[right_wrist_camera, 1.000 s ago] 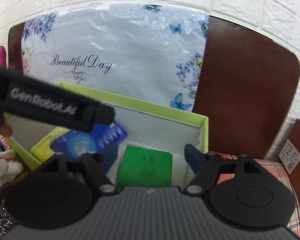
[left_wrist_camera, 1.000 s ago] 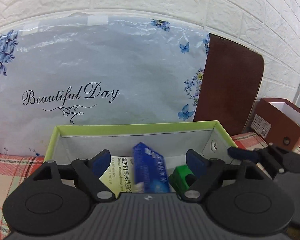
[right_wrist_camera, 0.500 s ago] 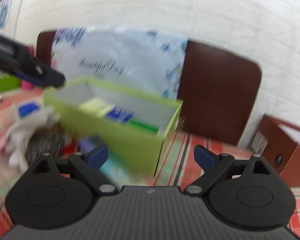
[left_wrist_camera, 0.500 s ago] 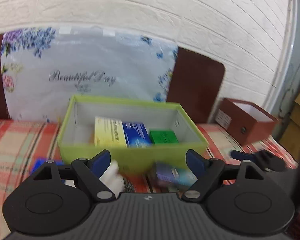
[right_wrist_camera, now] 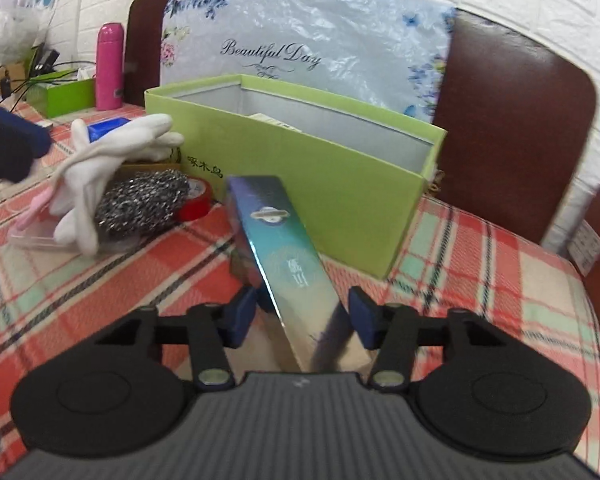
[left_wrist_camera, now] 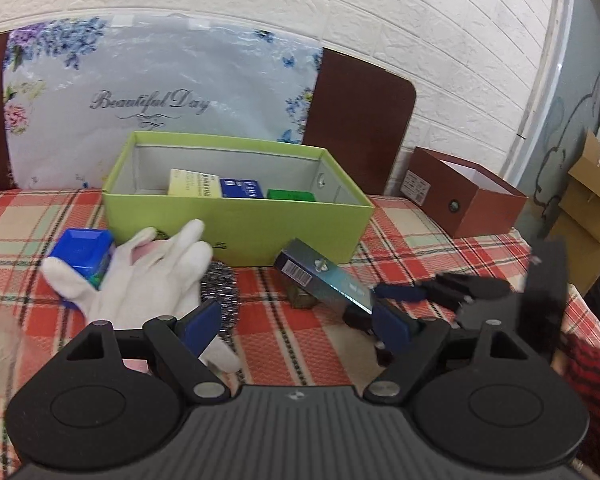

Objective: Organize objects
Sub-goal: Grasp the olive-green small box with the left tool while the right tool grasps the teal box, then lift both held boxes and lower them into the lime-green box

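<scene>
A green open box [left_wrist_camera: 240, 232] stands on the plaid cloth and holds a yellow packet [left_wrist_camera: 194, 184], a blue packet [left_wrist_camera: 242, 188] and a green packet [left_wrist_camera: 290, 195]. In front of it lie a white glove [left_wrist_camera: 148, 268], a blue box [left_wrist_camera: 82, 250], a steel scourer [left_wrist_camera: 220, 284] and a long teal-blue carton [left_wrist_camera: 324, 280]. My left gripper [left_wrist_camera: 300, 328] is open and empty above the cloth. My right gripper [right_wrist_camera: 302, 310] is open, with its jaws on either side of the near end of the teal carton [right_wrist_camera: 288, 268], which is tilted; I cannot tell whether the pads touch it.
A brown box [left_wrist_camera: 460, 192] stands at the right. A floral bag [left_wrist_camera: 160, 96] and a brown board [left_wrist_camera: 360, 120] lean on the brick wall behind. A pink bottle [right_wrist_camera: 109, 66] and a red tape roll [right_wrist_camera: 198, 200] show in the right wrist view. Cardboard cartons [left_wrist_camera: 592, 200] are far right.
Both grippers have drawn back from above the green box. My right gripper has come down around the teal carton in front of the box.
</scene>
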`<state>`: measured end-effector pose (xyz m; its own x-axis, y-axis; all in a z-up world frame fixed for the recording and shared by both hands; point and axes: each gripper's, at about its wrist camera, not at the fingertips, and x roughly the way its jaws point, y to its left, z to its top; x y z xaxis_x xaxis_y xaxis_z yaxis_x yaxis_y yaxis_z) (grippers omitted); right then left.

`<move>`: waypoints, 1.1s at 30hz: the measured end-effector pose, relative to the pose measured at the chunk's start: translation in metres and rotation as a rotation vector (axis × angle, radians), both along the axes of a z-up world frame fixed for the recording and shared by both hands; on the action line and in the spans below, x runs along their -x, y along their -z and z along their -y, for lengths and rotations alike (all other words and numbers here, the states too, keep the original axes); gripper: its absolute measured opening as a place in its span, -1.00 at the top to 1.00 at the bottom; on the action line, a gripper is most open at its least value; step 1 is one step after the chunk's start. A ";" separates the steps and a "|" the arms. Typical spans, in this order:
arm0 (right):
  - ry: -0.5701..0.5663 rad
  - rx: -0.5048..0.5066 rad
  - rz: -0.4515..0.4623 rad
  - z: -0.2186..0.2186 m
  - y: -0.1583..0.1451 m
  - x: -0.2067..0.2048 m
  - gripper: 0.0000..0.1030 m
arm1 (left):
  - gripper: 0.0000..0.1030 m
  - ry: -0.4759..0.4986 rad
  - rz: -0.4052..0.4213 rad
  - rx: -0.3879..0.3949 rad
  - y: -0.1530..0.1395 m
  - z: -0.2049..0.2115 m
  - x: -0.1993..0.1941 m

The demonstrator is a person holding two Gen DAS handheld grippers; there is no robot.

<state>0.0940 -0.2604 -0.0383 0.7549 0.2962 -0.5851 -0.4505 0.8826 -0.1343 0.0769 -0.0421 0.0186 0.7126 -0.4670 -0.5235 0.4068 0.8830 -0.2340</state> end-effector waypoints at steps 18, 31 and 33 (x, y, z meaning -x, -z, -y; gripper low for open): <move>0.363 -0.118 -0.020 0.043 0.005 0.096 0.18 | -0.14 -0.092 -0.095 -0.122 0.061 0.087 -0.100; 0.326 -0.190 -0.092 0.033 0.003 0.093 0.24 | 0.53 -0.037 -0.177 -0.086 0.064 0.048 -0.028; 0.327 -0.181 -0.100 0.031 0.005 0.091 0.24 | 0.41 -0.026 -0.170 -0.087 0.063 0.051 -0.029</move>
<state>0.0031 -0.2918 -0.0429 0.7687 0.1547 -0.6206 -0.1442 0.9872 0.0675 0.1064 -0.0931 -0.0447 0.6217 -0.3973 -0.6750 0.3444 0.9127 -0.2200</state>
